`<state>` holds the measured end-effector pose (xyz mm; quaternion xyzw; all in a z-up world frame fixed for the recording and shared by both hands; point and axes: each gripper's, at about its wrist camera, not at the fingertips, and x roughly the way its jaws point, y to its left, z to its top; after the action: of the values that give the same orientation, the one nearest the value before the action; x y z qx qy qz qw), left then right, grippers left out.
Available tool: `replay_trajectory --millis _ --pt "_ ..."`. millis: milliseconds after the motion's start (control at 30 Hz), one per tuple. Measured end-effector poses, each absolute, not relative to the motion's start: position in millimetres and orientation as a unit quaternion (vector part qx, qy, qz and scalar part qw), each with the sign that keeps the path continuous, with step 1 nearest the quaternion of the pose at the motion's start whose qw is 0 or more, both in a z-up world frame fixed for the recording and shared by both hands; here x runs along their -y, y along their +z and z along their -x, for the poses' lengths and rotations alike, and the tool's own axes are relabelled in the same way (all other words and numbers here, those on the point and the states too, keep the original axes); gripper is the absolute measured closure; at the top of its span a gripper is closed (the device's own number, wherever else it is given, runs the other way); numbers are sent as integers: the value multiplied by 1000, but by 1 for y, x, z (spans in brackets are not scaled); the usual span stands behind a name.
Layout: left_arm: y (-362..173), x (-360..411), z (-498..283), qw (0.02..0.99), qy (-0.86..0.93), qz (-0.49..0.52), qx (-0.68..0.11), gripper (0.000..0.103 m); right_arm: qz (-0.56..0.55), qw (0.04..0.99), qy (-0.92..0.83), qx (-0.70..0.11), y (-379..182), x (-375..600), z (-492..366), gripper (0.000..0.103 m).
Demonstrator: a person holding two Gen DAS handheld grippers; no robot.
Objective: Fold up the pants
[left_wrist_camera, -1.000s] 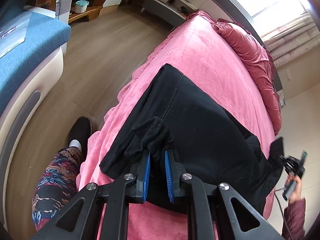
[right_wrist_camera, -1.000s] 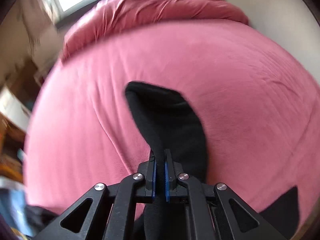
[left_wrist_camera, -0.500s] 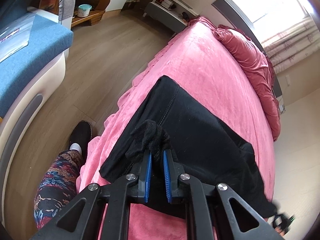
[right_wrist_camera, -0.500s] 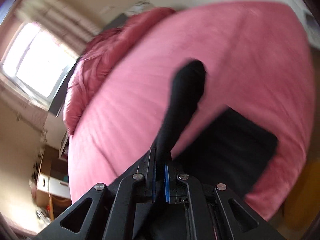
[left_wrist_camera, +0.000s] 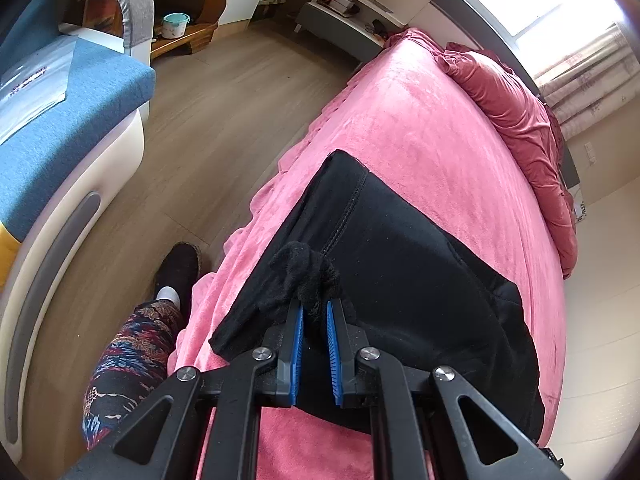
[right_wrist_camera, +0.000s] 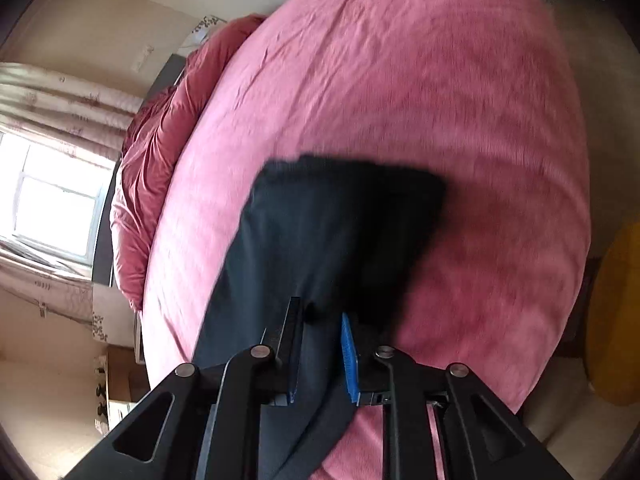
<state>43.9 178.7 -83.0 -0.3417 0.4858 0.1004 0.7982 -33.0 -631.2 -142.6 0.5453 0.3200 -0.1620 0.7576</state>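
Pants [left_wrist_camera: 400, 280], black, lie folded at frame centre on pink bed [left_wrist_camera: 420, 120]. Left gripper [left_wrist_camera: 316, 320] pinches a bunched edge; right gripper [right_wrist_camera: 320, 344], jaws just parting, releases. Next: smooth, refold.

Black pants [right_wrist_camera: 332, 232] on pink bed [right_wrist_camera: 420, 80]

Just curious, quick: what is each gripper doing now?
Left gripper: shut on bunched black fabric pants.
Right gripper: jaws just opening, pants between them.
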Motion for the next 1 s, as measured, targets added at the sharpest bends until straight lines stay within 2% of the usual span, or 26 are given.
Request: replay_trajectory --millis 133,167,200,367,400,633,667,733,767,800,1000 --pt "-81 -177 -45 800 100 339 -485 92 -532 758 -182 -332 -137 651 28 85" --pt "-80 -178 -45 801 99 338 -484 92 -524 761 -183 -336 -133 653 25 95" --pt "-80 -178 -45 802 98 337 -484 92 -513 765 -187 -341 -129 654 25 96" --pt "-71 -182 -42 813 87 332 -471 93 -458 801 -193 -333 -96 651 33 97" --pt "-71 -185 -41 816 97 323 -470 98 -457 799 -200 -335 -96 654 38 97" --pt "-85 -200 -32 803 105 334 -482 98 -480 762 -227 -371 -128 661 44 95" --pt "-86 -202 -30 800 103 346 -479 97 -484 760 -228 -368 -127 662 45 90" --pt "-83 -204 -25 800 100 353 -475 87 -484 759 -231 -370 -123 663 49 74" --pt "-82 -204 -22 800 94 356 -474 85 -477 760 -237 -373 -119 662 53 60" --pt "-81 -205 -17 798 90 362 -473 84 -467 765 -239 -374 -113 660 53 57" --pt "-79 -204 13 788 60 420 -445 81 -361 816 -219 -394 -70 619 55 58"
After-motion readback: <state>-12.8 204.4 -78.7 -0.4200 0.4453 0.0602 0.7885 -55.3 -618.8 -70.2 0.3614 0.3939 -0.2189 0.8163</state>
